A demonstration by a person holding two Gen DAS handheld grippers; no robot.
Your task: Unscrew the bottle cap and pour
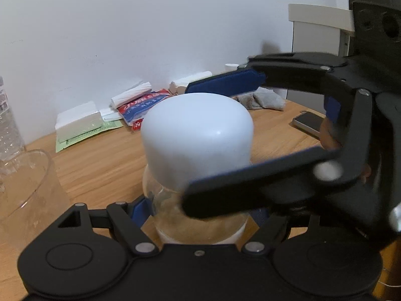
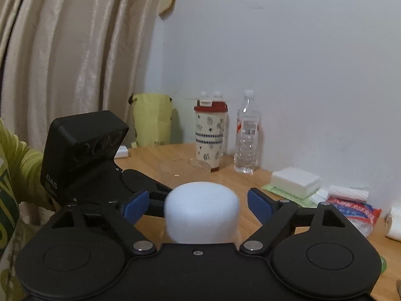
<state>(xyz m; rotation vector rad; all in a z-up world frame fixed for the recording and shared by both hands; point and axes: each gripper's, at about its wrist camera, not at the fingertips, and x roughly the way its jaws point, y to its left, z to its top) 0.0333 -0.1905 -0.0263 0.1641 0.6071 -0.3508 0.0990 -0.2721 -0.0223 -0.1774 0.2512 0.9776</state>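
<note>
A clear bottle [image 1: 198, 215] with a large white domed cap [image 1: 198, 130] stands upright on the wooden table. My left gripper [image 1: 200, 213] is shut on the bottle's body below the cap. My right gripper [image 1: 190, 145] reaches in from the right, its blue-padded fingers [image 1: 225, 82] on either side of the cap with gaps. In the right wrist view the cap [image 2: 201, 213] sits between the open right gripper's [image 2: 199, 207] pads [image 2: 259, 205], not touching. A clear glass cup [image 1: 22, 183] stands to the left, also seen in the right wrist view [image 2: 184, 168].
Tissue packs [image 1: 77, 123], a red-blue packet [image 1: 144, 107], a grey cloth [image 1: 260, 100] and a phone [image 1: 309, 123] lie along the wall. A patterned tumbler [image 2: 210, 135], a water bottle [image 2: 246, 135] and a yellow bag [image 2: 151, 119] stand at the far edge.
</note>
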